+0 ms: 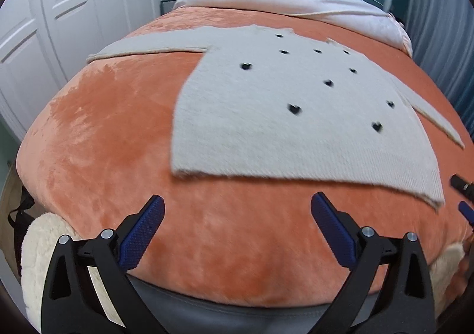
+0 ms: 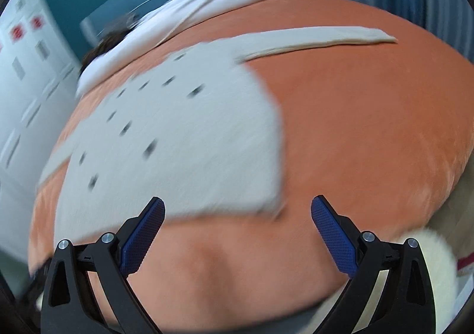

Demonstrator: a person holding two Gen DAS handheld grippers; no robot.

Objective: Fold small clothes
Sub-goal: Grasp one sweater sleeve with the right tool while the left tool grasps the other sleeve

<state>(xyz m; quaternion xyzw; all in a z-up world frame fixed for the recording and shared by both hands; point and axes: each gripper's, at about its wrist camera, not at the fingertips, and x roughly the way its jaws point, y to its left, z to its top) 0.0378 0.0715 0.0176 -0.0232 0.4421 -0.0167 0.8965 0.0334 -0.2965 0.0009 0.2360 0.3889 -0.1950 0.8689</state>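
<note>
Both tools, left tool (image 1: pixel 237 224) and right tool (image 2: pixel 237 226), hover spread wide, empty, above the blanket (image 1: pixel 103 141) near the sweater (image 1: pixel 296 126).

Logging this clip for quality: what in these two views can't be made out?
- Right wrist view: motion blur smears the pale grey knit sweater; its dark marks' shape is unreadable.
- Left wrist view: the sweater's right sleeve tip runs into the fisheye edge.
- Left wrist view: only a sliver of the right gripper shows at the frame edge.
- Both views: the sweater's underside is hidden against the orange plush blanket.
</note>
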